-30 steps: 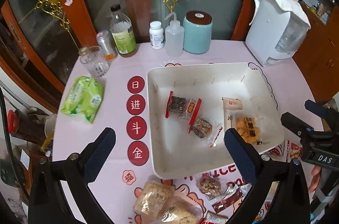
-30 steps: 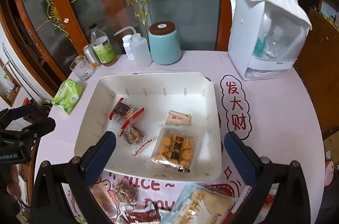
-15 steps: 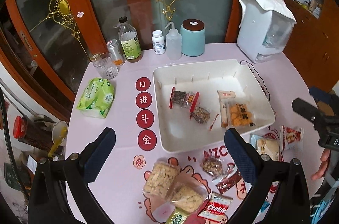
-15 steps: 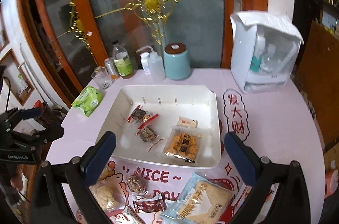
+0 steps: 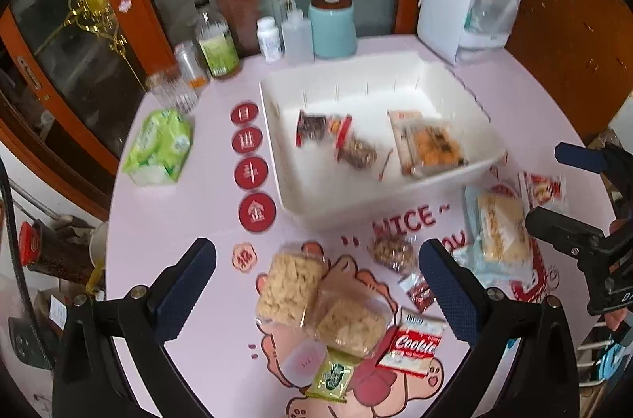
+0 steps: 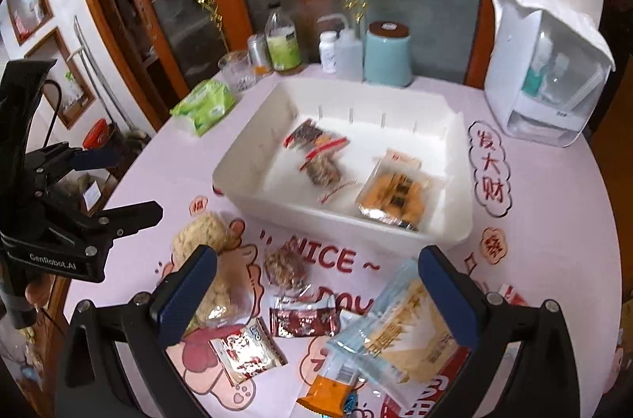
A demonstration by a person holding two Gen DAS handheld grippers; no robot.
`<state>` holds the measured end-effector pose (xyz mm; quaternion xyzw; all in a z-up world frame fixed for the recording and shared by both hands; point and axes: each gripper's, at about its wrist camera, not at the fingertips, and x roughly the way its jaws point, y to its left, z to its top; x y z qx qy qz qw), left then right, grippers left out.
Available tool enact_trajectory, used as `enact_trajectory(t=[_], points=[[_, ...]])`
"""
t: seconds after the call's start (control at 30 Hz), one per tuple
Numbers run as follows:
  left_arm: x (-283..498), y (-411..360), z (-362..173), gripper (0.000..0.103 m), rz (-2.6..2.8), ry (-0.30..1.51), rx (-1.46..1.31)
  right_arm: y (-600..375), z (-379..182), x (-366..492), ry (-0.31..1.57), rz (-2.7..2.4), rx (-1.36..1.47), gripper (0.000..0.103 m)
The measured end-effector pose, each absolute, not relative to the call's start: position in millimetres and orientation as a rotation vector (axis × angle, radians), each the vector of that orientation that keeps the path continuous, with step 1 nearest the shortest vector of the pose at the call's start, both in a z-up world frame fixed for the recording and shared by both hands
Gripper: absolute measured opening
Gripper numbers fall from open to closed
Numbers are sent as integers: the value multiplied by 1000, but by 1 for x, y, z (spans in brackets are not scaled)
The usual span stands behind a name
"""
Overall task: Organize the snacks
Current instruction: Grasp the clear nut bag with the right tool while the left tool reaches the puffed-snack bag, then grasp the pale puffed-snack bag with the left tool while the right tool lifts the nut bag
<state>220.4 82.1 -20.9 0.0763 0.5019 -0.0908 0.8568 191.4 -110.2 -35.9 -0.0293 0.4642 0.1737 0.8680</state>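
Above the loose packets, both tools, left tool (image 5: 316, 283) and right tool (image 6: 314, 283), are held spread; one packet (image 6: 302, 321) should be pinched squarely for the white bin (image 6: 455, 220).

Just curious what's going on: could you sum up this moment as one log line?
stage: between picks | left claw: open, empty | right claw: open, empty | white tray: some snacks inside | table: more packets loose

White bin (image 6: 459, 157) with four snack packets (image 6: 391, 196) inside; more packets (image 5: 356, 323) loose on the table just beside it.
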Motion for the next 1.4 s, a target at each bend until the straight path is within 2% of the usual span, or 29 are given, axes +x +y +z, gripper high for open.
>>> enact_trajectory(t=[0.13, 0.2, 0.3, 0.5, 0.83, 1.2, 1.3, 1.4], points=[[222, 89, -50, 102, -195, 1101, 152, -100, -67, 193, 1031, 380, -62, 100], [225, 93, -69, 102, -197, 1138, 158, -96, -82, 196, 1063, 382, -68, 93], [233, 100, -94, 102, -208, 1191, 148, -88, -110, 204, 1125, 389, -64, 89], [248, 114, -139, 102, -229, 1292, 111, -73, -148, 219, 1184, 401, -74, 87], [269, 122, -185, 102, -252, 1378, 114, -52, -187, 237, 1247, 410, -112, 79], [279, 131, -213, 102, -260, 1432, 101, -38, -202, 235, 1225, 405, -210, 61], [277, 137, -214, 98, -256, 1437, 88, -36, -203, 231, 1211, 399, -232, 61], [272, 144, -217, 88, -258, 1451, 41, -34, -205, 230, 1201, 390, -227, 59]])
